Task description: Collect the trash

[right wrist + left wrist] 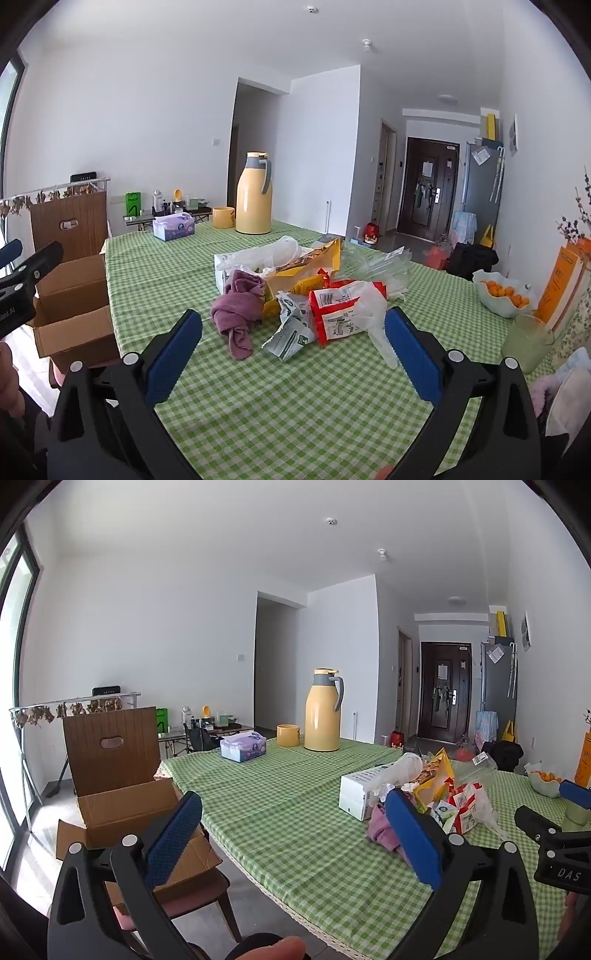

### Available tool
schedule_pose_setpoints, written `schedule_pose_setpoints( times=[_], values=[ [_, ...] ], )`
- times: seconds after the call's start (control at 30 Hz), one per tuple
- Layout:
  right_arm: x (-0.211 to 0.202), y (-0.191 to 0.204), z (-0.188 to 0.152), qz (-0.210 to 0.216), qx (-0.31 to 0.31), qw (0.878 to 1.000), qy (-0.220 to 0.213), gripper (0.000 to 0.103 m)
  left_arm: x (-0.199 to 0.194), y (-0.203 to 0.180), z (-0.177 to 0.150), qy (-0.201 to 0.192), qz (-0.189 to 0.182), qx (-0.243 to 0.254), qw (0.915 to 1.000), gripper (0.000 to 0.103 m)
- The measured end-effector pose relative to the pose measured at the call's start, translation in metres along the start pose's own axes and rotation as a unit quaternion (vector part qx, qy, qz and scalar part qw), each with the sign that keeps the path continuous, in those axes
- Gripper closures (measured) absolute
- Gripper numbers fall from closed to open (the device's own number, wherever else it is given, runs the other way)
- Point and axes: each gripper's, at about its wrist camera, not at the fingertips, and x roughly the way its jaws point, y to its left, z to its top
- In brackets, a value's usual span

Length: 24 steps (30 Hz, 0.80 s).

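Since the cardboard box (pixel 74 295) on the chair off the worktop's (pixel 295 387) left edge looks empty, I judge nothing collected yet. Trash pile (pixel 314 291) sits mid-worktop w/ 1 white carton, 1 purple cloth (pixel 238 314), approx. 5 wrappers/bags. My left hand-held gripper (pixel 293 840) & right hand-held gripper (pixel 293 360): both wide open, holding nothing.

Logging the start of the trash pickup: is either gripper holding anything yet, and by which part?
Nothing is held. The left gripper and right gripper both stand wide open and empty, short of the trash pile.
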Motion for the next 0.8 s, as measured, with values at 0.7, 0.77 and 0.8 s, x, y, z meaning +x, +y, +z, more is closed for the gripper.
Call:
schedule_pose_setpoints(
  times=[0.7,0.77,0.8],
  values=[
    [0.003,0.0,-0.002,0.008,0.006,1.0,-0.001,0.008,0.002,-0.005,-0.011,-0.008,0.003,0.009,0.9999,0.007],
    [0.003,0.0,-0.002,0.007,0.008,1.0,-0.002,0.008,0.002,-0.005,-0.011,-0.008,0.003,0.009,0.9999,0.007],
    [0.003,0.0,-0.003,0.009,0.009,1.0,-0.004,0.008,0.002,-0.005,-0.011,-0.009,0.003,0.01,0.9999,0.007]
  ],
)
